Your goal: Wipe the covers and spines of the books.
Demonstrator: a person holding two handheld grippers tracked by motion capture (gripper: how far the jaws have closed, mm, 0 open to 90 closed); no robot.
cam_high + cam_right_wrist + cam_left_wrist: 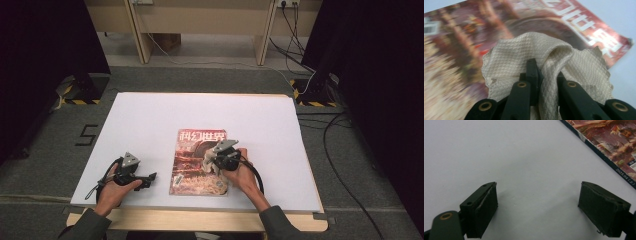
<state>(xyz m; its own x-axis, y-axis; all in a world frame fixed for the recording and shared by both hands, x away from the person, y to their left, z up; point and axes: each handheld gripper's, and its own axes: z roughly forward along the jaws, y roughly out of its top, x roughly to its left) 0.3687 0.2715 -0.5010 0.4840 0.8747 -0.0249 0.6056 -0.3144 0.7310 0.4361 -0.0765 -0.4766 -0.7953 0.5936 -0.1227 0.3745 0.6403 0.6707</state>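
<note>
Tabletop: a white sheet (150, 120) is laid over a wooden tabletop, whose bare edge (200, 220) is seen along the near side.
Room: grey carpet is seen around the tabletop, black stands at both far corners, cables on the floor at the right, and wooden furniture at the back.
Magazine: a magazine (197, 162) with a red cover is laid flat near the middle of the sheet, toward the near edge.
Cloth: a cream waffle-weave cloth (534, 57) is pinched between the fingers of the right gripper (214, 159) and is held on the right part of the magazine cover.
Left gripper: the left gripper (537, 207) is rested on the sheet just left of the magazine, its fingers (482, 207) spread wide with nothing between them.
</note>
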